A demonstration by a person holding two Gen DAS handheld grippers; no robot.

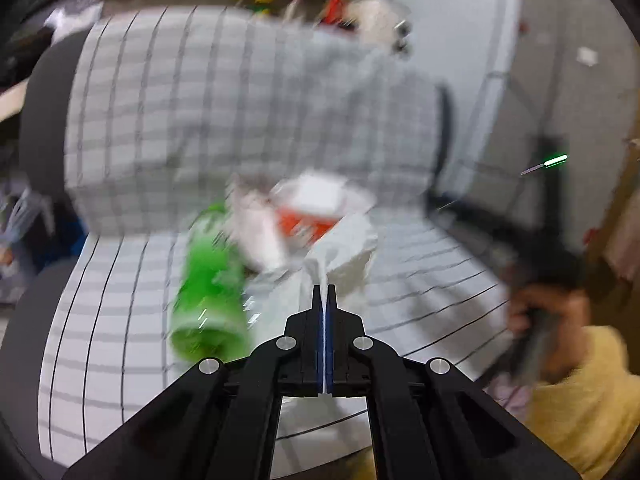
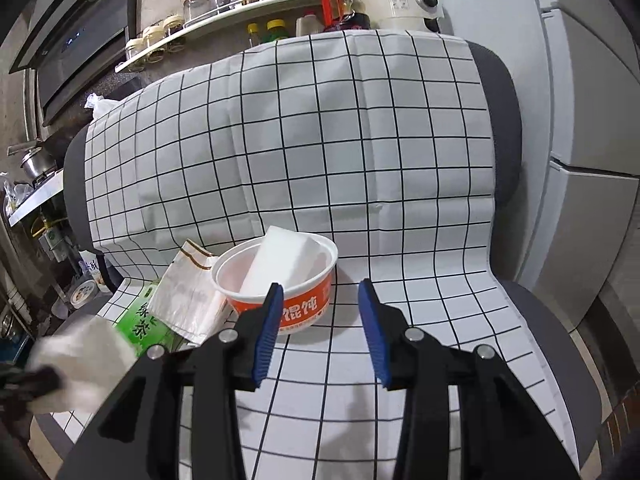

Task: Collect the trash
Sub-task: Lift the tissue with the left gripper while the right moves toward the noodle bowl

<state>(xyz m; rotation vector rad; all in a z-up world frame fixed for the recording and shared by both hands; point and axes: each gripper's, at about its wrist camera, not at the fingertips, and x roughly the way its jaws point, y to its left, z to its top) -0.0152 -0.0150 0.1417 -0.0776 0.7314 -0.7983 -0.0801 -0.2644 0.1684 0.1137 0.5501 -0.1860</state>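
Note:
My left gripper (image 1: pixel 324 290) is shut on a white plastic bag (image 1: pixel 344 248); the left wrist view is blurred by motion. In the right wrist view the bag (image 2: pixel 80 364) shows blurred at lower left, with the left gripper (image 2: pixel 28 382) dark beside it. On the chair's checked cloth (image 2: pixel 320 140) lie a green tea carton (image 2: pixel 148 326), a white paper wrapper (image 2: pixel 188 296) and an orange-and-white paper bowl (image 2: pixel 280 280) with a white block inside. My right gripper (image 2: pixel 320 292) is open and empty, just in front of the bowl, its left finger over the bowl's front. The carton (image 1: pixel 208 292) and bowl (image 1: pixel 316 208) also show in the left wrist view.
A grey chair (image 2: pixel 504 120) carries the cloth. Behind it are a shelf with bottles and jars (image 2: pixel 224 20) and a white rice cooker (image 2: pixel 400 0). A fridge (image 2: pixel 580 120) stands at right, a stove and range hood (image 2: pixel 80 32) at left.

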